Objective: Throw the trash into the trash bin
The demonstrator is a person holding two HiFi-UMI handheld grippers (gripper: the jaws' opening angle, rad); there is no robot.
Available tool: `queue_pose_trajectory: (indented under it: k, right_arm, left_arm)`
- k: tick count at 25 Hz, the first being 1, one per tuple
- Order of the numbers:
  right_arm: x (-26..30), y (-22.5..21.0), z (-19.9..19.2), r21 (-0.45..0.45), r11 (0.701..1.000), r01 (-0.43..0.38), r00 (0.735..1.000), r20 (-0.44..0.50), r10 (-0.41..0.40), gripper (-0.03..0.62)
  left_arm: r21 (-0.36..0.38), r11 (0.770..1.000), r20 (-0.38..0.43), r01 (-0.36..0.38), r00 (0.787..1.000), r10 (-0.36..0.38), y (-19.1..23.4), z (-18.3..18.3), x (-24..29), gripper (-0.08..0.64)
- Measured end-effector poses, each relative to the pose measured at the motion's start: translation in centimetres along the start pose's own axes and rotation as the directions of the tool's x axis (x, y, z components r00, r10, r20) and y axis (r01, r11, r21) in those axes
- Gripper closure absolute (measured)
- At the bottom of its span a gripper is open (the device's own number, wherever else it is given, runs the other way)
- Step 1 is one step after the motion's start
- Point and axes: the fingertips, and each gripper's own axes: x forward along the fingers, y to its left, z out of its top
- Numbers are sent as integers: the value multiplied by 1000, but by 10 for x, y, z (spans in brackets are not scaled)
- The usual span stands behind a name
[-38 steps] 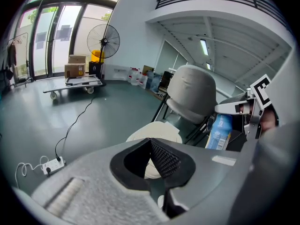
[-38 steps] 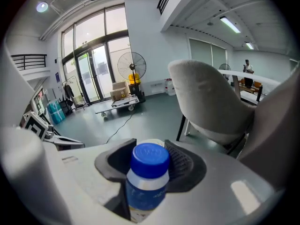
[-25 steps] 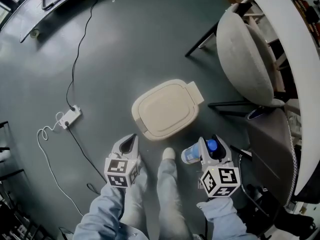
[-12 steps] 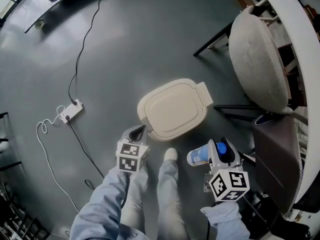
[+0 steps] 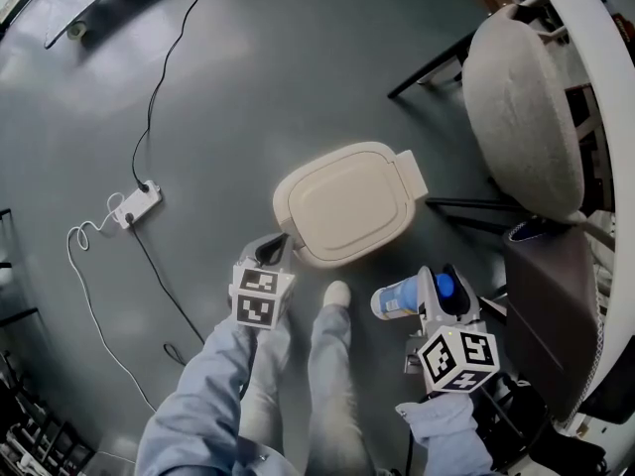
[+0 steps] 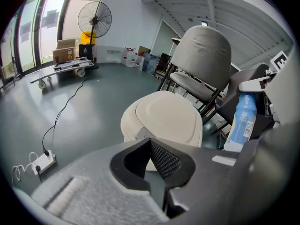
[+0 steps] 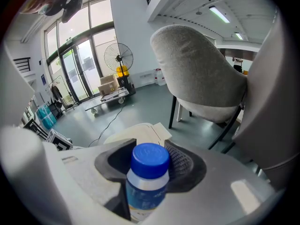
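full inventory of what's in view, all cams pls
trash bin: 1, cream, lid shut, on the floor ahead of the feet
bottle: 1, blue label and cap, in the right jaws
chair: 1, grey, right of the bin
power strip: 1, white, floor at left
cable: 1, black, runs from the strip across the floor
fan: 1, black, by the far windows
cart: 1, low, wheeled, near the fan
legs: 2, light trousers, below the bin
left gripper: grey, jaws shut, empty, at the bin's near edge
right gripper: grey, jaws shut on the bottle
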Motion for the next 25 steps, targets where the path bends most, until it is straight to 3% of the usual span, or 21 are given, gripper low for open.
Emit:
queue_pose_trajectory:
  k: [11,17,25]
  right_arm:
    - [5,-1,-6,22,1000,10,1000,-11,-10,402]
    - [8,-2,-5,33,999,6,1000,-11,-6,402]
    - [8,-3,-1,34,999,19,1000,-4,-19,402]
  left_arm:
    - [38,998,-51,-41,998,43,5,-7,7,551]
    - [-47,999,-14,-2,1000,1,7,-8,10,551]
    - [-24,999,-6,40,999,-41,5,-3,9,551]
